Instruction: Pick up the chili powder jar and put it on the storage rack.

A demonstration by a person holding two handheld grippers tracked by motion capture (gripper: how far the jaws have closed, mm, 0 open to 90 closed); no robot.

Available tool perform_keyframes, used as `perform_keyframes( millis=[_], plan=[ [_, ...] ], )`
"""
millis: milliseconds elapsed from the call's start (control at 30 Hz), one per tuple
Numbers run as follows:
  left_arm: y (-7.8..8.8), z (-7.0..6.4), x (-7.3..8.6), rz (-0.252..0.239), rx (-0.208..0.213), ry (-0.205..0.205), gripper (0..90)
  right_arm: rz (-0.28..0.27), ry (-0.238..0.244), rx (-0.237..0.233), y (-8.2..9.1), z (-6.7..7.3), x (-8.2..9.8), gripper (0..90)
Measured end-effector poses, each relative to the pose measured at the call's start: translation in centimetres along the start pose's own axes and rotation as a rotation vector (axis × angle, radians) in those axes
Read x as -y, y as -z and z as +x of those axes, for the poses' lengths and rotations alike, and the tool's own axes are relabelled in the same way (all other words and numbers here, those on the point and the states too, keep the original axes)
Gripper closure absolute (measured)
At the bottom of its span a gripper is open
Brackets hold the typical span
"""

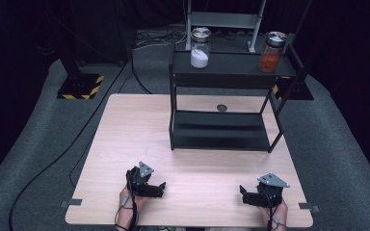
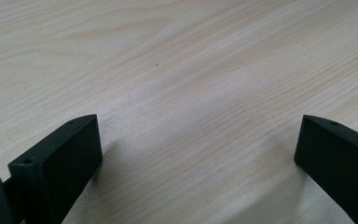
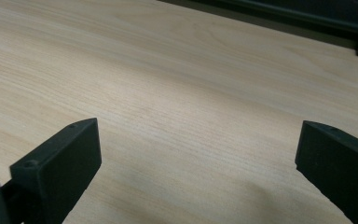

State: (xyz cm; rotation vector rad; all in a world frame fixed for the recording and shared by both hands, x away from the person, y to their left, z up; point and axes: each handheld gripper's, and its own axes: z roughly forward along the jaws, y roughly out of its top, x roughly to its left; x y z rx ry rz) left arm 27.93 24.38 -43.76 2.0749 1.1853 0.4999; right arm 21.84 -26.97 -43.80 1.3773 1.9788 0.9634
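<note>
A black two-level metal rack [image 1: 224,77] stands on the far half of the light wooden table [image 1: 125,125]. On its top shelf sit a glass jar of white powder [image 1: 200,48] at the left and a glass jar of red-orange powder [image 1: 271,52] at the right. My left gripper [image 1: 161,188] rests near the table's front edge, left of centre, open with nothing between its jaws. My right gripper [image 1: 243,194] rests near the front right, also open and holding nothing. Bare wood lies between the jaws in the left gripper view [image 2: 198,140] and in the right gripper view [image 3: 198,140].
The rack's lower shelf [image 1: 219,130] holds nothing; its base edge [image 3: 307,16] crosses the top of the right gripper view. A round cable hole [image 1: 222,108] sits in the table behind the rack. Cables [image 1: 77,139] and a hazard-striped stand base [image 1: 81,86] lie on the grey floor.
</note>
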Motion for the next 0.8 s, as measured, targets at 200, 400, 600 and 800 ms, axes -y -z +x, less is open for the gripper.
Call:
perform_keyframes(
  millis=[200,400,600,800],
  plan=[
    [0.00,-0.02,0.02,-0.001,0.000,0.000,0.3,0.006,0.001,-0.010,-0.26,-0.15,0.05,0.0],
    [0.00,-0.01,0.02,-0.001,0.000,0.001,0.3,-0.001,-0.031,-0.023,-0.30,-0.63,0.28,0.0],
    [0.00,-0.01,0.02,-0.001,0.000,0.000,0.4,0.007,-0.036,-0.036,-0.39,-0.94,0.16,0.0],
    [0.01,-0.03,0.02,0.000,-0.001,0.000,0.3,-0.022,-0.049,-0.031,-0.13,-0.96,0.69,0.0]
  ],
)
